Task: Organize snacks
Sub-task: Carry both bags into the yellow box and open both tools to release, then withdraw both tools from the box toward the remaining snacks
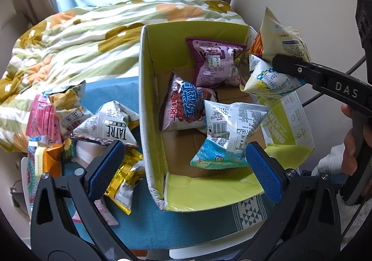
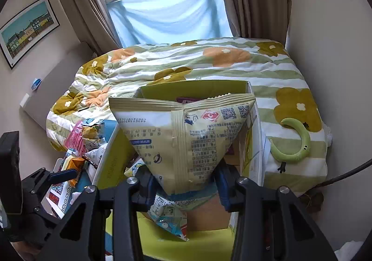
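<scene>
I've got a cream snack bag (image 2: 186, 140) pinched in my right gripper (image 2: 183, 187), fingers pressed on its lower end, bag standing up in front of the lens. Left wrist view shows the same cream snack bag (image 1: 282, 40) hanging over the right rim of the cardboard box (image 1: 148, 103), with what looks like a second white-and-yellow packet (image 1: 267, 79) caught in the same pinch; can't tell for sure if it's gripped or just riding along. Right gripper (image 1: 282, 63) reads as clamped in that view too.

Box sits on the blue mat (image 1: 139, 219). Already inside it: a purple bag (image 1: 216, 63), a red-and-blue bag (image 1: 183, 107) and a white-and-blue bag (image 1: 227, 130).

My left gripper (image 1: 183, 170) is spread wide, nothing between the blue pads (image 1: 104, 168), hovering above the near end of the box.

Loose pile left of the box on the mat: a white TATRE packet (image 1: 111, 123), a gold packet (image 1: 125, 179), a pink packet (image 1: 43, 119), and more half buried. Floral duvet (image 2: 209, 63) behind, window curtain (image 2: 167, 12) beyond.

Step, as I judge it: drop-off, carried bag over the box, not yet released. Next move calls for shifting inward past the right wall, lowering a bit, then opening the fingers. Risk: bag tips outside over the rim. Left gripper then goes for the TATRE packet, nearest one.
</scene>
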### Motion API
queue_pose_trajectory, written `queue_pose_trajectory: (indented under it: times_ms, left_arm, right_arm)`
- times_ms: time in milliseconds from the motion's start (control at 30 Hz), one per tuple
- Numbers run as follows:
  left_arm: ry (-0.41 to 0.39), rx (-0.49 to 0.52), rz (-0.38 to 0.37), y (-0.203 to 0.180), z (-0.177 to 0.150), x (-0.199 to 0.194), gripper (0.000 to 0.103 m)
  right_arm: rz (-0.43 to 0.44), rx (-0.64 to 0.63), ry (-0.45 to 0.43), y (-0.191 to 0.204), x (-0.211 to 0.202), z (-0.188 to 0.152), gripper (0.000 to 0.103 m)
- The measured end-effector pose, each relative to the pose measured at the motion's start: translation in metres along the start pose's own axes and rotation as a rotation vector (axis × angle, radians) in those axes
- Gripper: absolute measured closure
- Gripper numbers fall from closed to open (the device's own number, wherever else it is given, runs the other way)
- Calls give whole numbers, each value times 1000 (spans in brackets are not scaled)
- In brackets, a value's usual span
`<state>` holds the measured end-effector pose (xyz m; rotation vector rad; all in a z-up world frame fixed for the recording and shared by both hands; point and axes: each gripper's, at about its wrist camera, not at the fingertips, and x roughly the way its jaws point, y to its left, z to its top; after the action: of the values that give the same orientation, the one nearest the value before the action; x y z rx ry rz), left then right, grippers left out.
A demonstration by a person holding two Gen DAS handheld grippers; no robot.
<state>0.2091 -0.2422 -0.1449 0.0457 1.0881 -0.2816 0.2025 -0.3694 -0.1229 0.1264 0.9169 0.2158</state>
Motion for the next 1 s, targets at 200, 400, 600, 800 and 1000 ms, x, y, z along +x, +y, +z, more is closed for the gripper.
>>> queue_pose_trajectory:
  times_ms: [200,400,600,800,1000]
  left_arm:
    - [14,6,-2,8,2,7,0]
    - [29,9,-14,12,-4,11,0]
    - [10,6,-20,12,-9,0,0]
    - [-31,4,3,12,-13,-24,0]
    - [-74,-40,37,30,-19,-61,0]
  right_arm:
    - [-86,3,19,-2,30,6,22]
    - [-82,19,-12,-3,26,-9,0]
    - [-88,18,-25,0,12,-19,0]
    - [-94,27,-64,5,-12,-18,0]
    - [-70,10,-106,20,-36,-15,0]
